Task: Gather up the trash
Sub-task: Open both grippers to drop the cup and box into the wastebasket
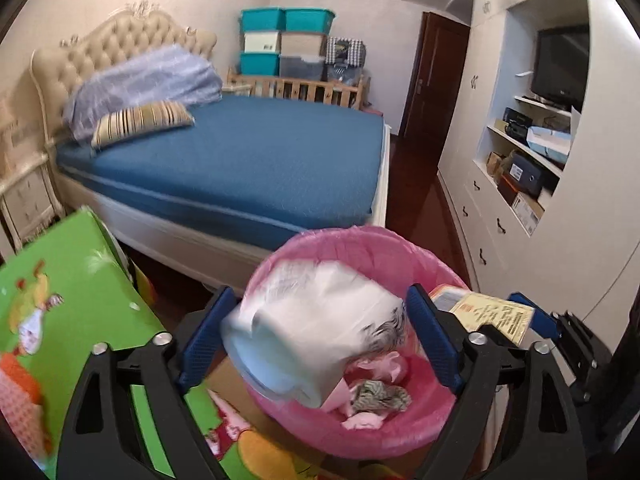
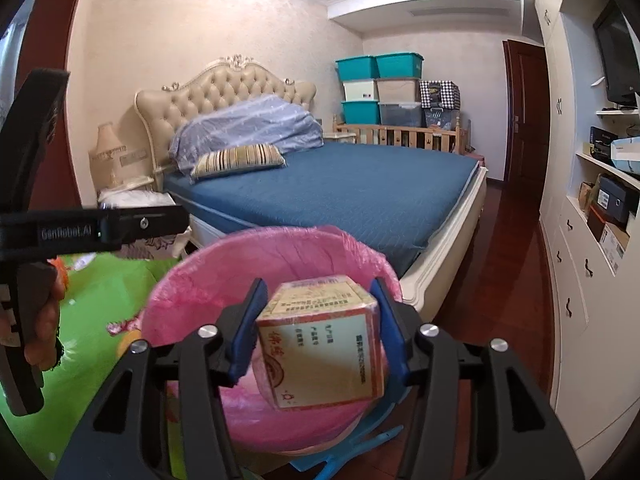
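A pink-lined trash bin (image 1: 384,248) stands on the floor by the bed; it also shows in the right wrist view (image 2: 200,288). My left gripper (image 1: 316,340) is open above the bin, and a blurred white cup-like wrapper (image 1: 312,332) sits between its fingers, over the bin. Crumpled paper scraps (image 1: 380,396) lie inside. My right gripper (image 2: 320,328) is shut on a yellow-and-pink printed box (image 2: 324,352), held over the bin's mouth. The box (image 1: 492,312) and right gripper also show at right in the left wrist view.
A bed with a blue cover (image 2: 340,192) stands behind the bin. A green play mat (image 1: 72,288) lies at left. White cabinets with shelves (image 1: 532,184) line the right side. Dark wood floor (image 2: 508,280) runs between the bed and the cabinets.
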`<state>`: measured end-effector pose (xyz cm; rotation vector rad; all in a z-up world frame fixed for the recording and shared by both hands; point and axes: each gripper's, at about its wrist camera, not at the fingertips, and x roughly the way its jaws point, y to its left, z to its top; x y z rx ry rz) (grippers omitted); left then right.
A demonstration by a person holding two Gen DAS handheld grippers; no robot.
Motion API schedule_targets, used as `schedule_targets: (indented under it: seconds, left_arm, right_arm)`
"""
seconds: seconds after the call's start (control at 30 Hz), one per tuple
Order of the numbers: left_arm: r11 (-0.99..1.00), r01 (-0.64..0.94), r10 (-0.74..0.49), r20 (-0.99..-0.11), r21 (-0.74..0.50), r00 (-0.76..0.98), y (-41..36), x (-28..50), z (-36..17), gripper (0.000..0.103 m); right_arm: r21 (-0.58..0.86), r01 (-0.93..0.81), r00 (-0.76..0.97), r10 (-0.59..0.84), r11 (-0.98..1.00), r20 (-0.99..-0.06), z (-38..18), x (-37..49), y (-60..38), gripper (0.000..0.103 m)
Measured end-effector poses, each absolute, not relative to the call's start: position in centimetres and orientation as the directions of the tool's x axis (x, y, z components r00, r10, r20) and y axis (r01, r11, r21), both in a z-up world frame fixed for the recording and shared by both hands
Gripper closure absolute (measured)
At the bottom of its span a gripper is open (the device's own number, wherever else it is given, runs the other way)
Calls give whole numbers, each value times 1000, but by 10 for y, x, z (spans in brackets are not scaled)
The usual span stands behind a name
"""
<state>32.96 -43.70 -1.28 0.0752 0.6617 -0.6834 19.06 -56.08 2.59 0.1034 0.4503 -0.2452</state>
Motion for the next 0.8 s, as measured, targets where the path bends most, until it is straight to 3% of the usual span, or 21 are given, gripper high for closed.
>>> schedule_targets:
  seconds: [0.07,0.1,0.43,0.8]
  left_arm:
    - [785,597,-566,-583,-164,583,-434,332,-15,14]
    - [781,602,-568,-588,-166,575,-435,333,-15,14]
    - [812,584,-478,-561,13,676,-387,286,-8,12]
    - [911,377,-240,-525,170,817,-253,222,-8,12]
  right_arm:
    - [77,264,880,-207,961,-428,27,185,-564,23]
    - [85,269,879,-208,960,-429,27,181,-565,22]
    - [60,258,873,-205,964,-443,30,144,-551,22]
    - [55,1,888,25,998,-459,38,177,-441,22]
